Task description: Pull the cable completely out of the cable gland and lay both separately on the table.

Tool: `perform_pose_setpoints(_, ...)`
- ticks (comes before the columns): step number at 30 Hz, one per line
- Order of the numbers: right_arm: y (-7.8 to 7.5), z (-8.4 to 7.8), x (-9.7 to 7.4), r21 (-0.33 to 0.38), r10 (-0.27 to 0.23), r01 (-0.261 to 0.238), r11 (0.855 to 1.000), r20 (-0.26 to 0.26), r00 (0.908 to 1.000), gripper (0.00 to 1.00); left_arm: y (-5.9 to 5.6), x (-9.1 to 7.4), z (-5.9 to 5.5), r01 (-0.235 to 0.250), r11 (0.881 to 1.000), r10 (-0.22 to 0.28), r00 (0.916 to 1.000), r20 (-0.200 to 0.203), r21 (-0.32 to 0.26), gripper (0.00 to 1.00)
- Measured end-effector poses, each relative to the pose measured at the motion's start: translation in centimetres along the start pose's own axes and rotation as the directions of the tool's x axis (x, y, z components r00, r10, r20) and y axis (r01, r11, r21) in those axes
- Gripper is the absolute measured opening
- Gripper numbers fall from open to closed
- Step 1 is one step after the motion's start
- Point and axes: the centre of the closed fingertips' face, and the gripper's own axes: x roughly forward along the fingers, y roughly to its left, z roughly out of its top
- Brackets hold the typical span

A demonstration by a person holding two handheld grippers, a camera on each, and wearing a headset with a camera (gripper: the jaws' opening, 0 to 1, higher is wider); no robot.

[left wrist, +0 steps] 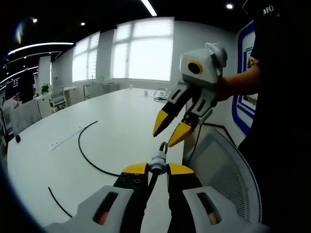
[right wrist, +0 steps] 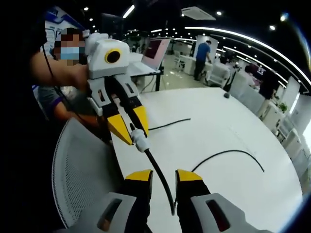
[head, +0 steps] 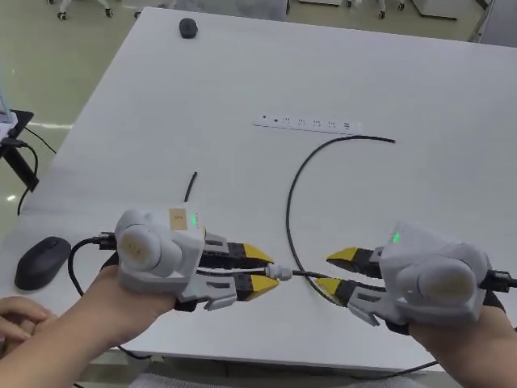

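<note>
Curving black cable [head: 287, 206]; stubby white gland [head: 282, 272]

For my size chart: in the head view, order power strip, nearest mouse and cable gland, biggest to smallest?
1. Power strip, longest.
2. Mouse, bulkier but nearer, so first place is unsure.
3. Cable gland, smallest.

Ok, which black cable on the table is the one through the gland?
The long curved cable, whose near end runs into the cable gland clamped in the left gripper. The short straight piece lies loose, apart.
</note>
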Motion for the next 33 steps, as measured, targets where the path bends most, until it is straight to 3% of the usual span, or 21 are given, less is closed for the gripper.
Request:
perform_pose_setpoints(5, 0.6, 0.2, 0.9, -0.118, -0.007, 0.000, 0.993, -0.061, 0.9981, 0.09, -0.1, 0.0, 0.1, 0.001, 1.000, -0.001, 1.0000, 0.000, -0.007, 0.15)
perform_pose_setpoints(8, 0.8, 0.3, 0.9, -0.149, -0.020, 0.008, 0.989, -0.081, 0.9965, 0.08, -0.1, 0.0, 0.1, -0.001, 1.000, 0.001, 1.0000, 0.000, -0.006, 0.15)
perform_pose_setpoints(12, 1.3, 0.8, 1.0, -0.171, -0.013, 0.000, 0.985, -0.076, 0.9970, 0.05, -0.2, 0.1, 0.3, 0.001, 1.000, -0.001, 1.0000, 0.002, -0.006, 0.15)
perform_pose_setpoints(19, 1.0, 0.7, 1.1, -0.262, -0.059, 0.037, 0.964, -0.079, 0.9951, 0.01, -0.2, 0.2, 0.4, 0.000, 1.000, 0.000, 1.0000, 0.005, -0.010, 0.15)
perform_pose_setpoints(23, 0.8, 0.6, 1.0, -0.250, -0.062, 0.043, 0.967, -0.067, 0.9958, 0.00, -0.4, 0.2, 0.4, 0.008, 1.000, -0.008, 1.0000, 0.002, -0.006, 0.15)
perform_pose_setpoints(27, 0.4, 0.4, 0.8, -0.167, -0.046, 0.037, 0.985, -0.049, 0.9977, 0.00, -0.4, 0.4, 0.6, 0.010, 1.000, -0.010, 0.9999, 0.006, -0.004, 0.15)
perform_pose_setpoints(33, -0.6, -0.5, 0.3, -0.112, -0.050, 0.046, 0.993, -0.035, 0.9981, 0.00, -0.2, 0.7, 1.1, 0.010, 1.000, -0.010, 0.9999, 0.007, 0.002, 0.15)
